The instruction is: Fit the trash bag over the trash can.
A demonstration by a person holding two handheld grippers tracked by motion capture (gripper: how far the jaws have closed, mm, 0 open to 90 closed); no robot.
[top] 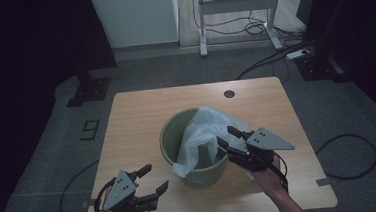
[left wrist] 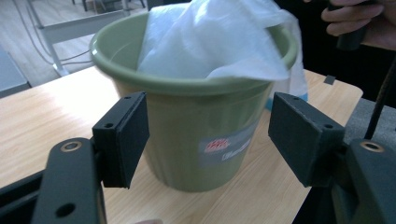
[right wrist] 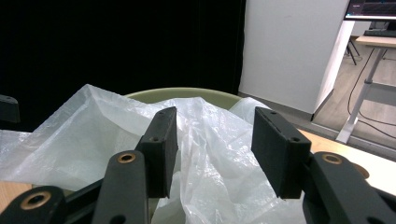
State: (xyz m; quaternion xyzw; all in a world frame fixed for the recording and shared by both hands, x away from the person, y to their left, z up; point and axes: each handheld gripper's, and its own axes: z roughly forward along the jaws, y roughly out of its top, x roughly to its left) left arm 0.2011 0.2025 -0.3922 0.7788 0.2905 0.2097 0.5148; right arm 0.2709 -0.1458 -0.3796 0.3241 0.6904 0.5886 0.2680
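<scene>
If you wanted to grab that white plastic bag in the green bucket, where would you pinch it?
I'd pinch the loose flap of the white plastic bag draped over the green bucket rim on the near side, probably coming from above and the front. There the film hangs free in folds, thin enough for two jaws.

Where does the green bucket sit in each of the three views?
High view: green bucket at table centre, between the two grippers.
Left gripper view: fills the middle, label facing the camera, framed by the jaws.
Right gripper view: a strip of rim behind the bag.
Shared landmark: the white plastic bag draped in the bucket.
</scene>
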